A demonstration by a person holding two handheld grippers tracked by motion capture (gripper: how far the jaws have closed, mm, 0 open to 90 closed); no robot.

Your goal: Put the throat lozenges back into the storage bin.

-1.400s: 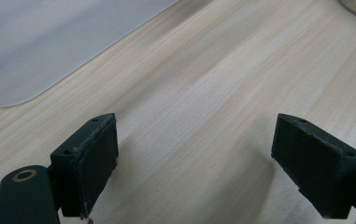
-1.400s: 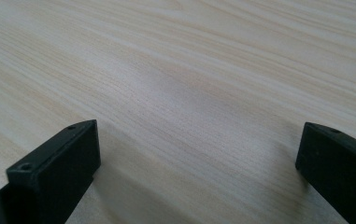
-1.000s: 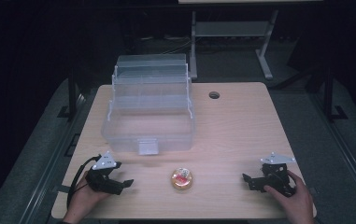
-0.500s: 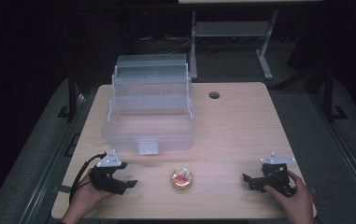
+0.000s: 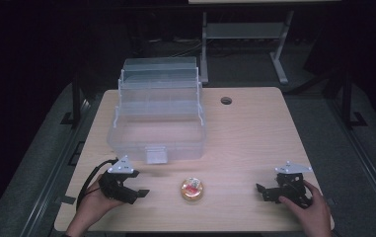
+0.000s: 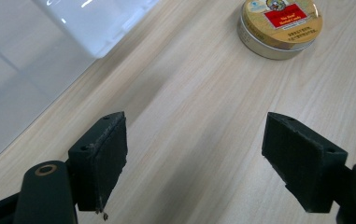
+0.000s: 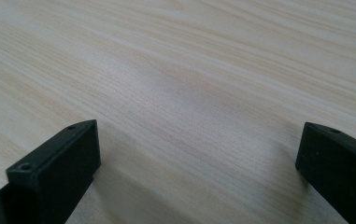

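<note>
Tin (image 5: 192, 188) sits near the front edge of the wooden surface (image 5: 254, 128), between our tools; our left tool (image 5: 135, 190), jaws wide and empty, lies nearer and points toward it. Our right tool (image 5: 267, 192) rests wide open. Behind, a clear box (image 5: 156, 133); beyond, a dark room.

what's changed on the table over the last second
The left gripper has crept a little toward the round tin, jaws open, holding nothing. The right gripper, also open, the tin and the clear plastic box stayed where they were.
</note>
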